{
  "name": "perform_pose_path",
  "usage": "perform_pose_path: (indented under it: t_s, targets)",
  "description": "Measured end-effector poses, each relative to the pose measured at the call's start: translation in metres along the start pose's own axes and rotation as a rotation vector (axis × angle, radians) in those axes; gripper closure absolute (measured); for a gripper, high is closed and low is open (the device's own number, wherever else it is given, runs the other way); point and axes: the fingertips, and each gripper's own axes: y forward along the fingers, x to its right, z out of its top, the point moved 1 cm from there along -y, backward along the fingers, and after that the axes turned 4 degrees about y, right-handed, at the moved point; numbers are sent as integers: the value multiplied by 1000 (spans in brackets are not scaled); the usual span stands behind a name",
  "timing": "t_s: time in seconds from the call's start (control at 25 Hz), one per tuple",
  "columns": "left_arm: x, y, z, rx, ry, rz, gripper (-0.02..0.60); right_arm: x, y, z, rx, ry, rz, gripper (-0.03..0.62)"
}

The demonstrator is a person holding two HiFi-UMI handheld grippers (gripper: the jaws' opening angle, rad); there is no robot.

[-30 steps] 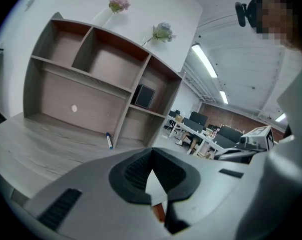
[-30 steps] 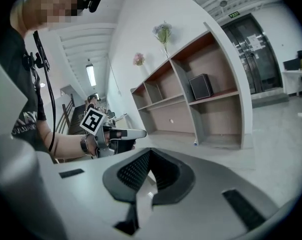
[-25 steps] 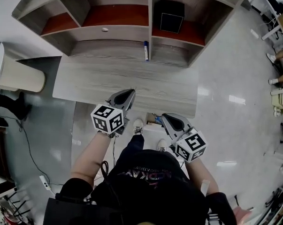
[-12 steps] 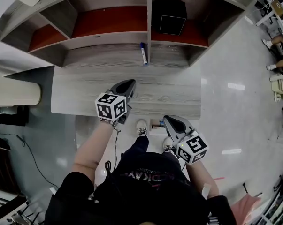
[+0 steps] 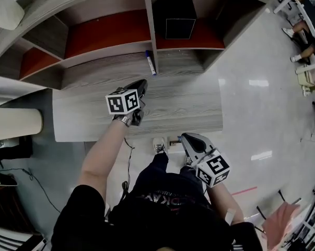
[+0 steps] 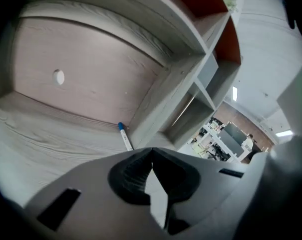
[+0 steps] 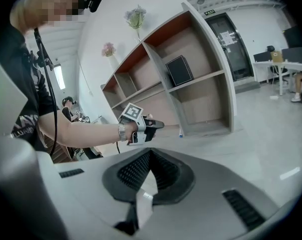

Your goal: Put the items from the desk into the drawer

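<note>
Grey wood-grain covers the shelf unit (image 5: 110, 61), the biggest thing here, which stands along the back edge of the worktop (image 5: 188, 106) with orange-red panels behind its compartments. That worktop carries the same pale grain and is almost bare. A black box (image 5: 173, 17) sits in the shelf compartment just right of the upright divider, well above the worktop surface. The left claw (image 5: 141, 83) is held out over the middle of the worktop, tip aimed at the back edge; its own view shows the two jaws clenched tip to tip with nothing between them. The right claw (image 5: 185, 138) hangs off the front edge, right of centre, over the pale floor (image 5: 261, 114) beside the person's shoes, and its jaws likewise meet at the tips and grip nothing. Smallest is the marker pen (image 5: 150, 63), white with a blue cap, lying at the back edge against the foot of the divider, near the left claw's tip but apart from it.
</note>
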Motion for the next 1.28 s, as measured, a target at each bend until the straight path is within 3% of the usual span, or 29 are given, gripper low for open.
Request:
perform_pose_path:
  t_s: [0.2,0.32,0.56,0.76,1.28]
  targets:
    - [-25,36,-1,-60,-93,20,569,6,-6,-7,5,38,-47,577]
    - [-37,57,-4,-111,-168,28,484,9,-10,-13,3,65,-70,577]
    - [-66,95,-3,-160,-238,107,460,18,-24,-31,-10,111,-113,577]
    - [-86,117,-9,-223,-225,186,444,24,-30,-45,-27,142,-131,577]
    - [-91,136,-3,-298,-142,295,423,21,-17,-44,-43,133,-103,577]
